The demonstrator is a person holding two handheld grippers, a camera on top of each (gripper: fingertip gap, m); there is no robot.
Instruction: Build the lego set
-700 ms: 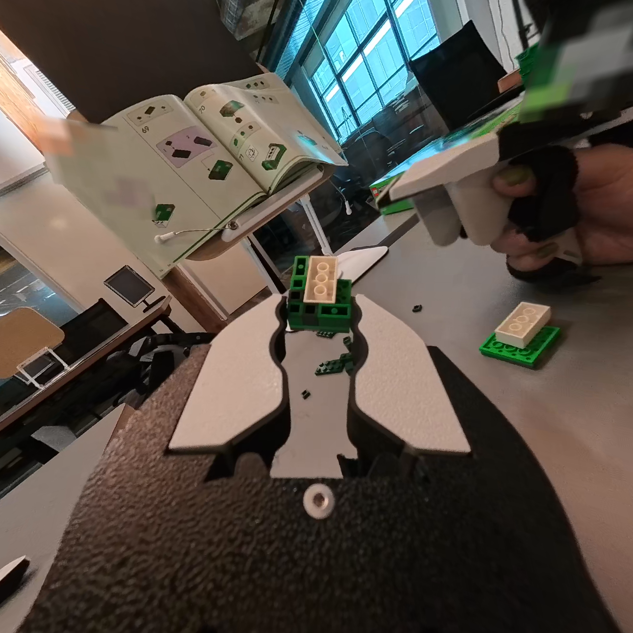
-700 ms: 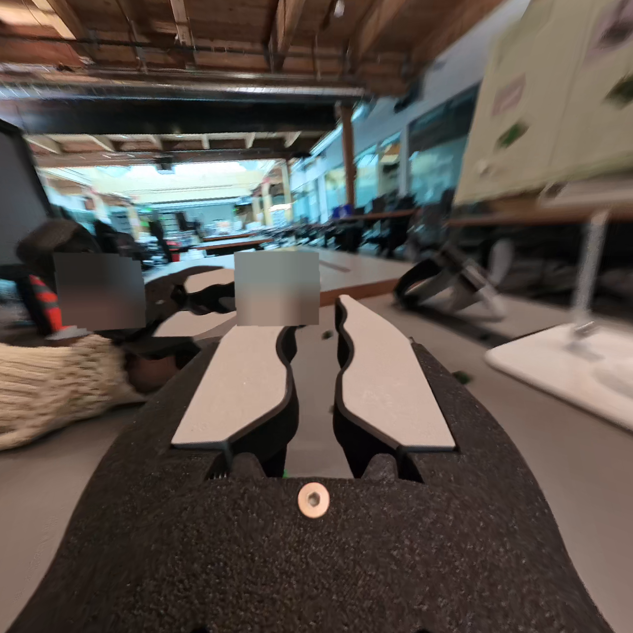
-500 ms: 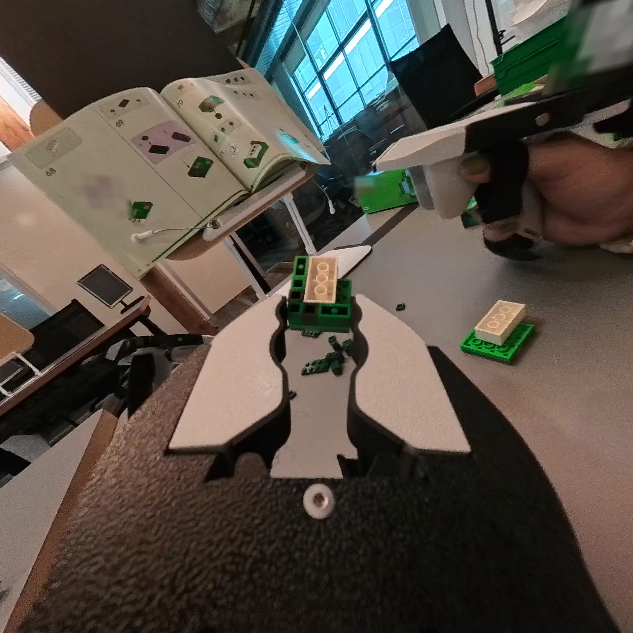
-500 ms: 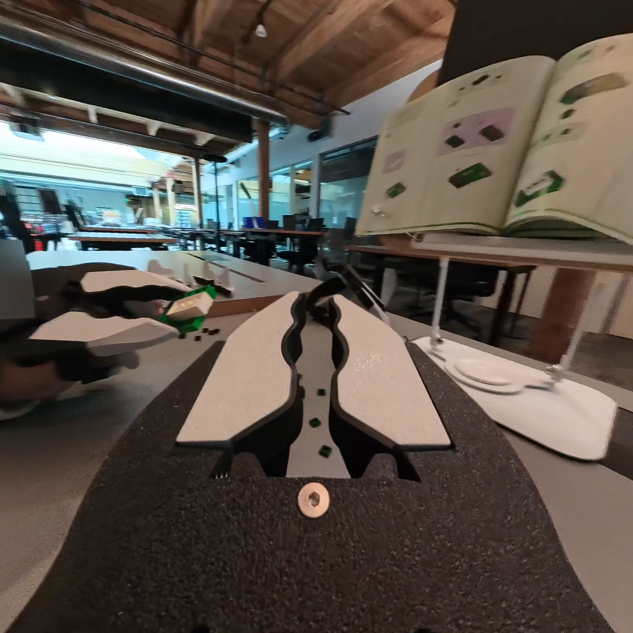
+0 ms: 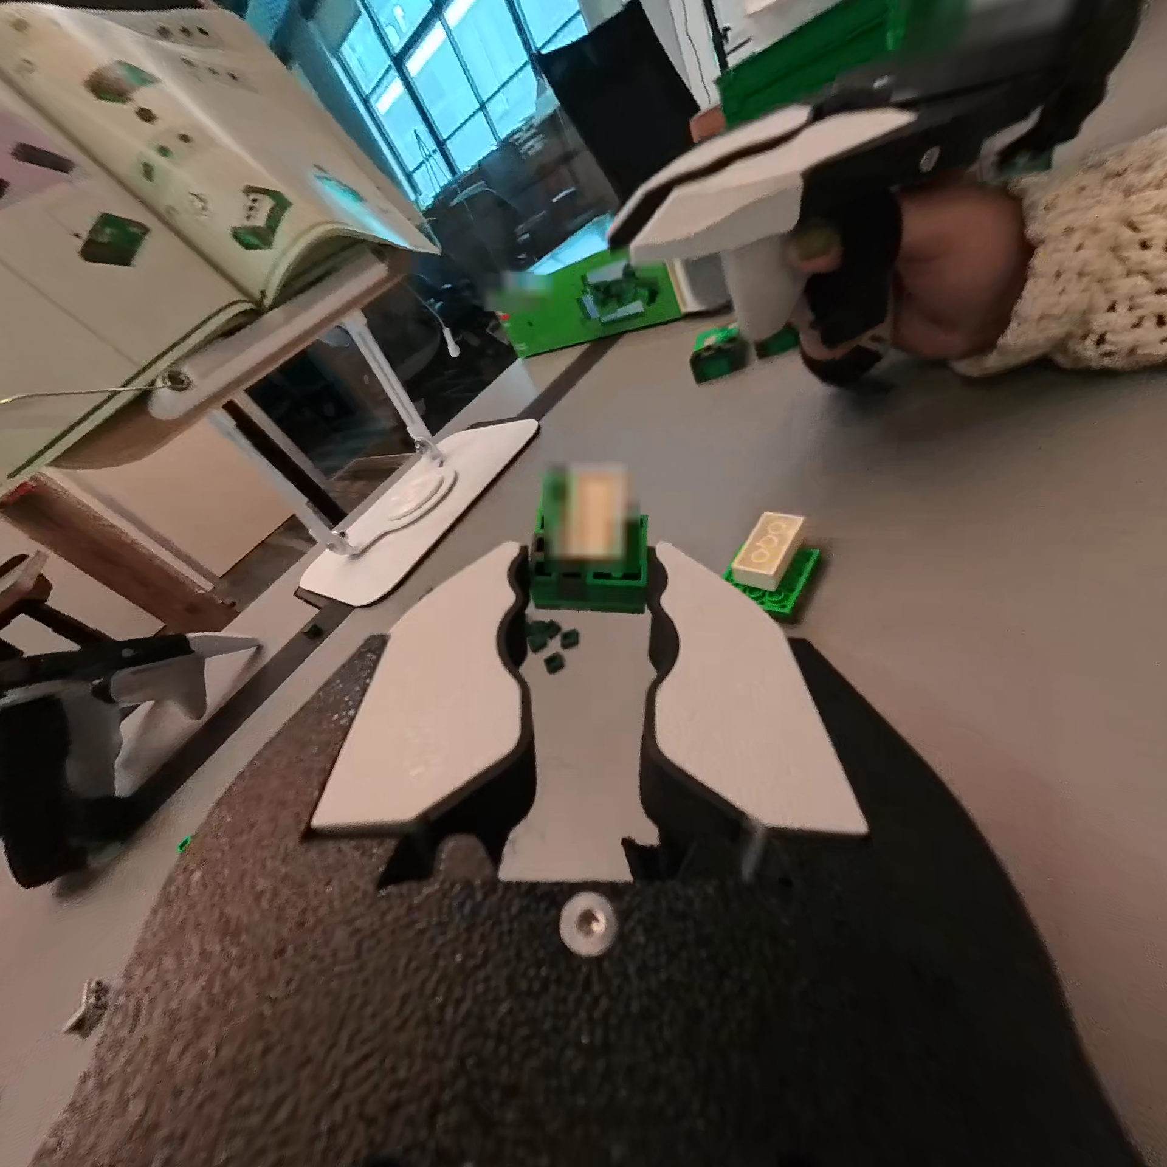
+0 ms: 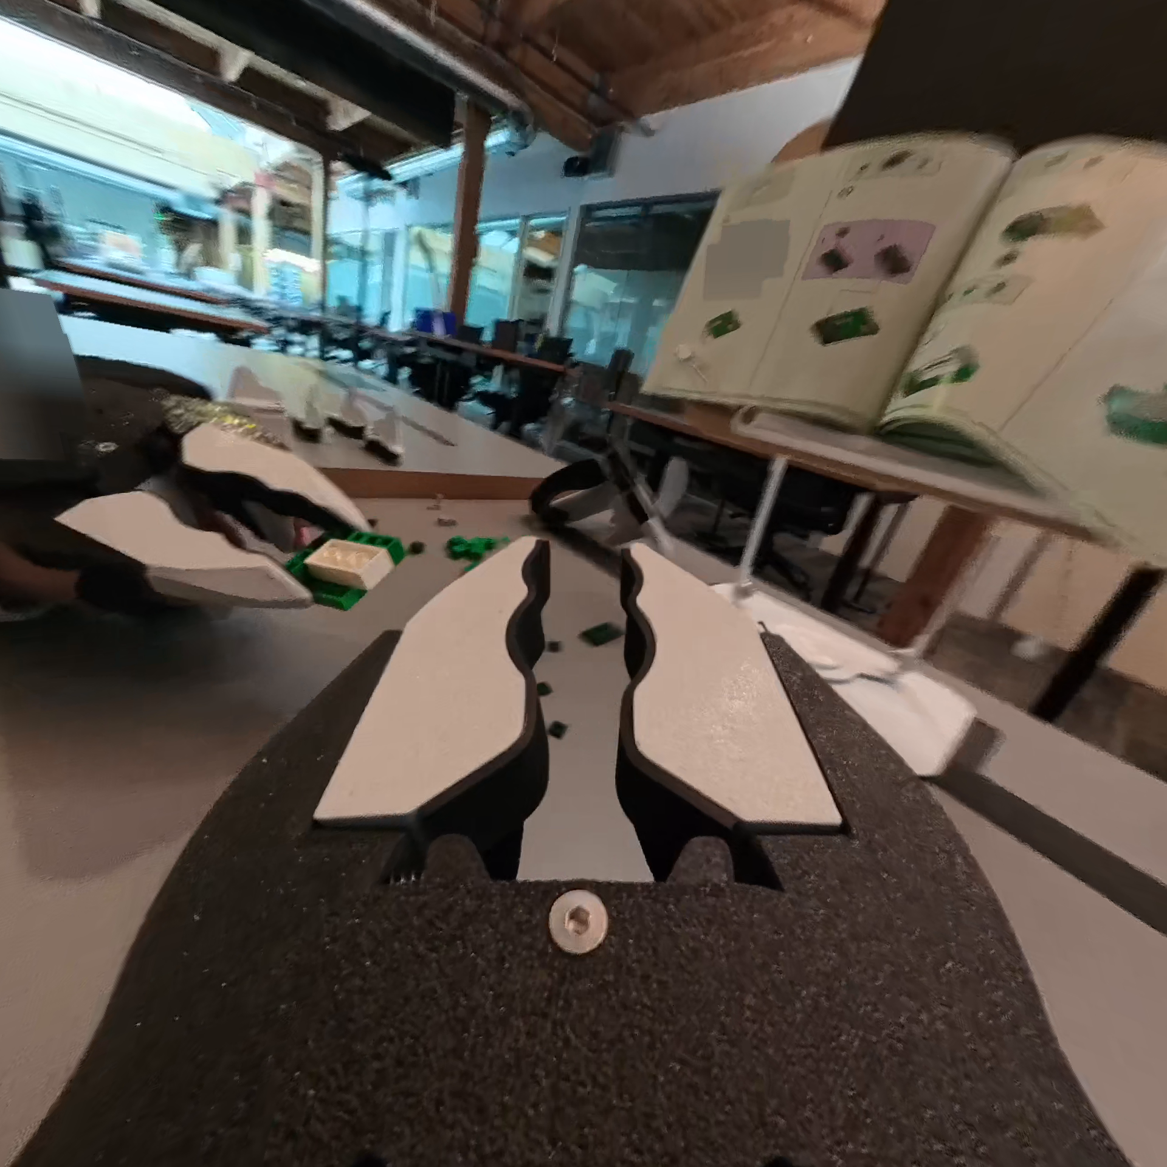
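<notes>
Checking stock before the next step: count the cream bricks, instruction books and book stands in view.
Cream bricks: 2
Instruction book: 1
Book stand: 1
Total: 4

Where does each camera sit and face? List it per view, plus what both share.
Left wrist view: on the left gripper, facing the held green block, table; right gripper, hand beyond.
Right wrist view: on the right gripper, empty, facing loose pieces, manual.
Shared: block, manual, both grippers.
</notes>
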